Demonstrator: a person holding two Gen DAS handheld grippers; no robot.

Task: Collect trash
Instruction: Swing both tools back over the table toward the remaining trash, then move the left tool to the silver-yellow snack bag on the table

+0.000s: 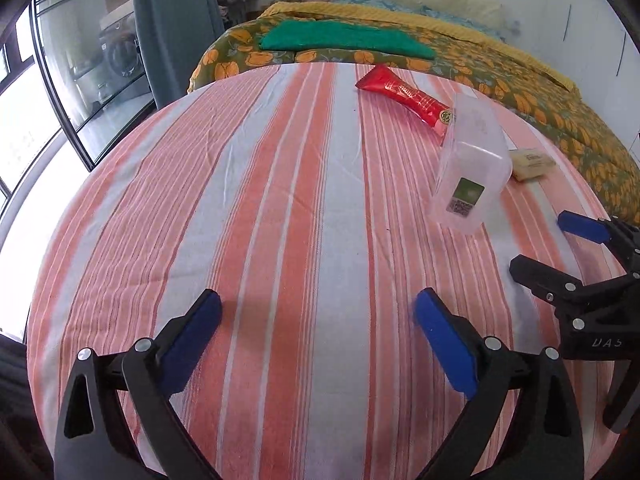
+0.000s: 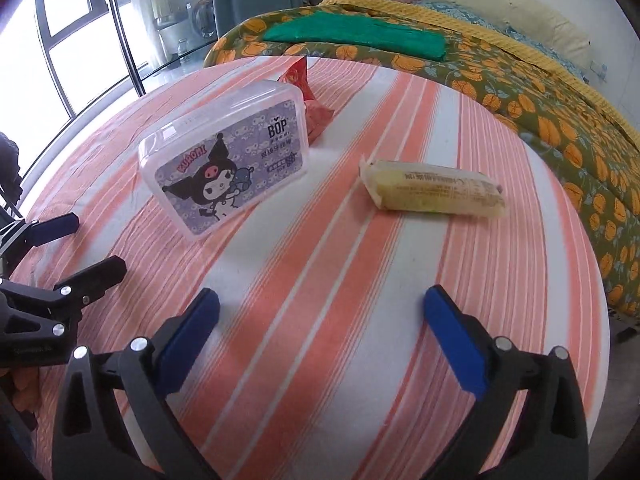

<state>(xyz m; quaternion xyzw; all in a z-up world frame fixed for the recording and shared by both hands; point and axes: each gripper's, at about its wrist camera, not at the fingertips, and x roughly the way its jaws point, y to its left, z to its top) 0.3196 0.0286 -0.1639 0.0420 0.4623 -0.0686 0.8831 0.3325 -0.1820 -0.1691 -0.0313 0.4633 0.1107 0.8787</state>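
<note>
A clear plastic box with a cartoon label stands on its edge on the striped cloth; it also shows in the left wrist view. A red wrapper lies behind it, partly hidden in the right wrist view. A pale yellow wrapper lies to the box's right, and its end shows in the left wrist view. My left gripper is open and empty, near the box's left. My right gripper is open and empty, short of both box and yellow wrapper.
The pink-and-white striped cloth covers a round table. A bed with a floral cover and a folded green cloth lies behind. Glass doors stand at the left.
</note>
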